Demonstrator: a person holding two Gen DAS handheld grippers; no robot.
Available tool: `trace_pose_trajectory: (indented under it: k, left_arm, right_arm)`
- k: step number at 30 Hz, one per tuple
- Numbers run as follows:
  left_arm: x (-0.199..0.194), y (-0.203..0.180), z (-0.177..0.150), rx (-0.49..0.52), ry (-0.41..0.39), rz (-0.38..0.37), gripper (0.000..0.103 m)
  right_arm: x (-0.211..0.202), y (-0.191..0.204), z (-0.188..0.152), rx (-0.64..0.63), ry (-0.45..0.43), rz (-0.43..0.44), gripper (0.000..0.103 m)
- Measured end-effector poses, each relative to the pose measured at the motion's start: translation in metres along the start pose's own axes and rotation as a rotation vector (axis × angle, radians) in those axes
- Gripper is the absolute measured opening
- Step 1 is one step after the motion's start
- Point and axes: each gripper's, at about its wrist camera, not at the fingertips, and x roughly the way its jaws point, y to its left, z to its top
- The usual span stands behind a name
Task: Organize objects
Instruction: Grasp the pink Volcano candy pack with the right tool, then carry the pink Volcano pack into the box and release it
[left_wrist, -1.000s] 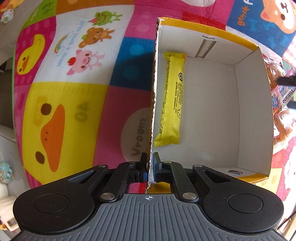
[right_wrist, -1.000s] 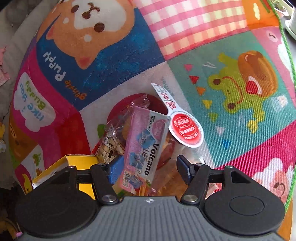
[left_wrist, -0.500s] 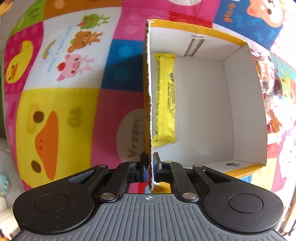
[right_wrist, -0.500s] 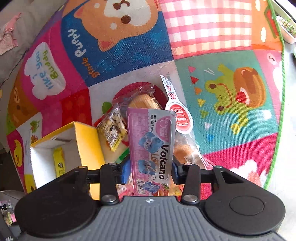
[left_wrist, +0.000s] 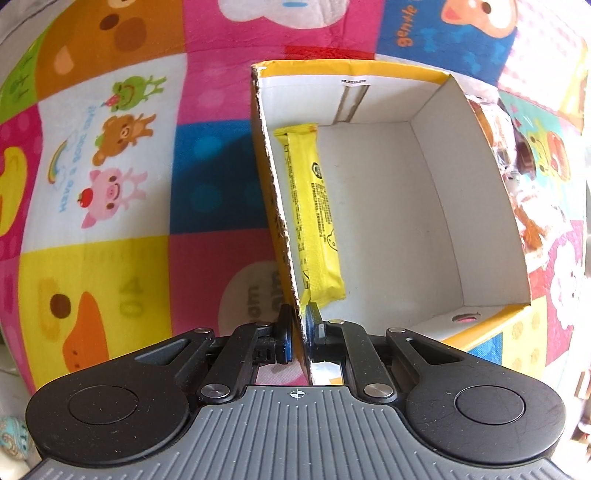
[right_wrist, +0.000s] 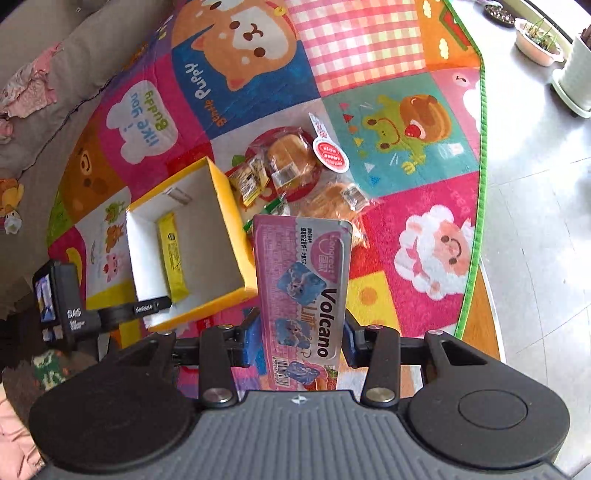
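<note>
Right wrist: Volcano packet (right_wrist: 304, 291) between gripper (right_wrist: 300, 339)

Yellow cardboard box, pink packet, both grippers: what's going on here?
The left gripper is shut on the wall of the open yellow cardboard box, which holds one yellow wrapped bar. The right gripper grips a pink Volcano snack packet above the colourful play mat. Other wrapped snacks lie beside the box.

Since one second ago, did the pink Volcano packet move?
Yes. The pink Volcano packet, shut in the right gripper, rose off the snack pile on the mat.
</note>
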Motion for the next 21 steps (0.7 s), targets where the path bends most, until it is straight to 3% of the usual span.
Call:
trace_pose_trajectory:
  k: [8,16,21]
  left_arm:
    - [-0.001,0.005,-0.005,0.028,-0.012,-0.039,0.01]
    - [0.0,0.008,-0.012,0.059,-0.022,-0.055,0.01]
    - [-0.002,0.012,-0.018,0.024,-0.025,-0.072,0.01]
  right_arm:
    - [0.002,0.032,-0.053,-0.029,0.04,-0.041,0.042]
    - [0.007,0.056,-0.079,-0.046,0.034,-0.031,0.042]
    - [0.005,0.068,-0.088,-0.047,0.03,-0.027,0.042]
